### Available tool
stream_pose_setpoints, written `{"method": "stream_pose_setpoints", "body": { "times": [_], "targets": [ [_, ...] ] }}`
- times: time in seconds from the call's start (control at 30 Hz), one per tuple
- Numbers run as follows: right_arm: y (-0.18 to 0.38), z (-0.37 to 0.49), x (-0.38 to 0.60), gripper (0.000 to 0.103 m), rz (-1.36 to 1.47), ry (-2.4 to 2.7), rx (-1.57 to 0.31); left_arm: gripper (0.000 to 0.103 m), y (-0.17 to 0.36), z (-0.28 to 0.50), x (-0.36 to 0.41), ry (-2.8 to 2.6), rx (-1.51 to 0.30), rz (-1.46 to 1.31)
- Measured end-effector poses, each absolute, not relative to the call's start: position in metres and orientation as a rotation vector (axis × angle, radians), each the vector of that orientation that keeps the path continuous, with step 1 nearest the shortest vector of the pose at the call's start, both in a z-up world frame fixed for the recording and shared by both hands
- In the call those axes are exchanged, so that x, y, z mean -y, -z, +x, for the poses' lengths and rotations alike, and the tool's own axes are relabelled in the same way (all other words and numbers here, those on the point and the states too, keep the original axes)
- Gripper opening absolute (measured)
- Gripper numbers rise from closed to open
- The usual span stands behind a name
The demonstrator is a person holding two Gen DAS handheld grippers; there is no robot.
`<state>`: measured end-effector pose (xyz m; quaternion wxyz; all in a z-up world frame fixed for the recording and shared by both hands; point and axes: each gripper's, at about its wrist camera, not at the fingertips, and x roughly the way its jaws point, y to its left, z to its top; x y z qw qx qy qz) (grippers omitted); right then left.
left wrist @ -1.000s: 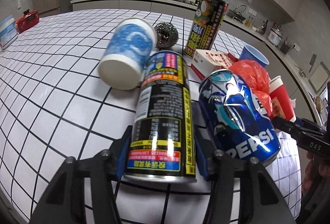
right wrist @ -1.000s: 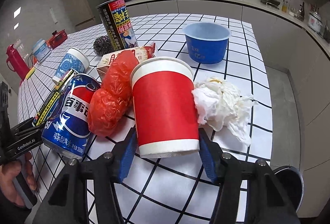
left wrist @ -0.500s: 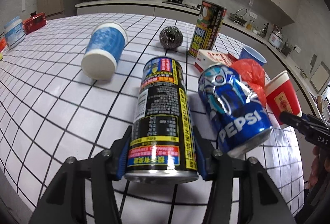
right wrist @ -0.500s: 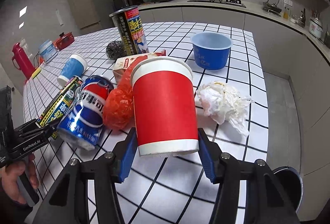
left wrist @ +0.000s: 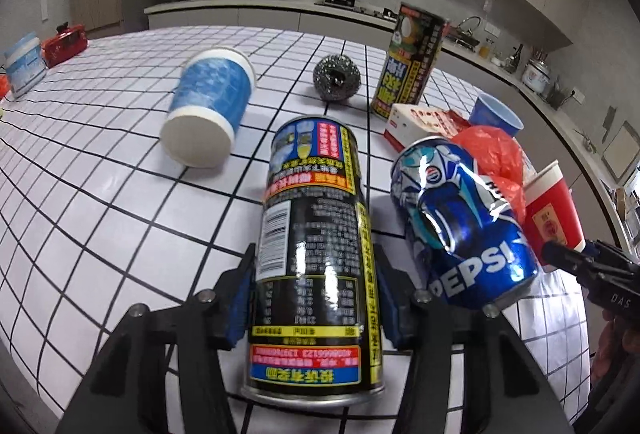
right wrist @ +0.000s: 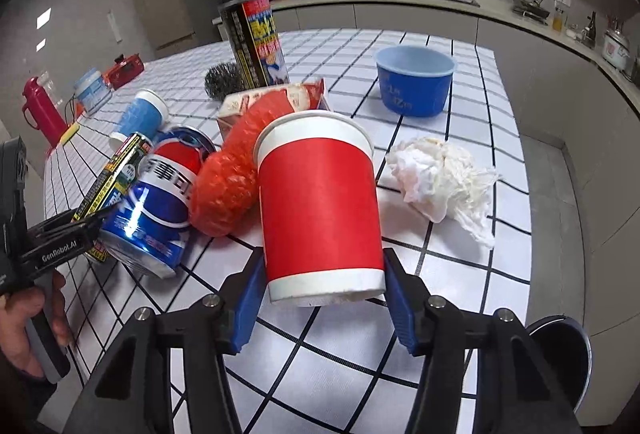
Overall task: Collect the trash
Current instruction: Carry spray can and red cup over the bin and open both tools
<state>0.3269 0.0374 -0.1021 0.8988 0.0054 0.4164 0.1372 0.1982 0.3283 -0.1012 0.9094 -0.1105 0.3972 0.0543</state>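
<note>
1. The left gripper [left wrist: 316,298] points steeply down at the tiled desk [left wrist: 100,194]; its blue fingers [left wrist: 240,306] are closed against both sides of a black-and-yellow can [left wrist: 316,254], whose far end angles away toward 12 o'clock.
2. A dented Pepsi can [left wrist: 460,222] lies just beside that can at 3 o'clock, apparently touching the red plastic bag [left wrist: 496,154] behind it.
3. A blue paper cup [left wrist: 208,110] lies on its side at 10 o'clock, apart from the rest.
4. The right gripper [right wrist: 324,298] tilts down likewise, its fingers [right wrist: 250,298] pressed on the base of a red paper cup [right wrist: 320,202].
5. From that cup, crumpled white tissue [right wrist: 440,178] lies at 2 o'clock and a blue bowl [right wrist: 416,82] at 1 o'clock.
6. A hand [right wrist: 28,330] at 9 o'clock grips the left tool's handle.
</note>
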Motion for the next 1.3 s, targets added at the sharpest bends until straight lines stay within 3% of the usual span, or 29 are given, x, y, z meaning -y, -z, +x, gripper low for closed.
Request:
{"method": "stream_pose_setpoints", "body": {
  "times": [0.43, 1.3],
  "targets": [
    [0.059, 0.288, -0.012, 0.058, 0.02, -0.298, -0.761, 0.053, 0.065, 0.165, -0.297, -0.106, -0.73, -0.213],
    [0.042, 0.193, 0.147, 0.058, 0.07, -0.19, -0.729, 0.053, 0.056, 0.135, -0.123, 0.031, -0.719, -0.14]
  ]
}}
